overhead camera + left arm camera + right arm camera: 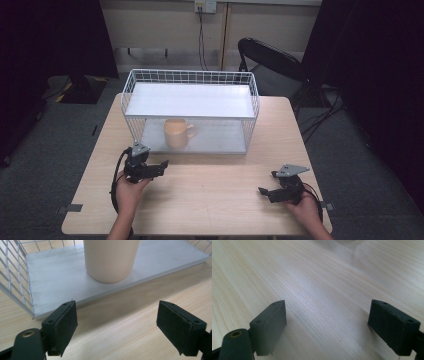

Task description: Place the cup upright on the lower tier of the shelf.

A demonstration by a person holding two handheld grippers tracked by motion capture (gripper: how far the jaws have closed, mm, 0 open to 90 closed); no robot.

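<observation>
A peach mug [177, 133] stands upright on the lower shelf of a white wire rack [190, 77], handle to the right. In the left gripper view the mug [110, 260] sits just beyond the shelf's front edge, ahead of my left gripper [117, 327], whose jaws are wide apart and hold nothing. From the high view my left gripper [161, 166] is on the table a short way in front of the mug. My right gripper [265, 192] rests low near the table's front right, open over bare wood [327, 330].
The rack's upper shelf [190, 100] is a bare white board. The wooden table [210, 175] stretches between the two grippers. A black folding chair [270, 55] stands behind the table at the right, with cables on the floor.
</observation>
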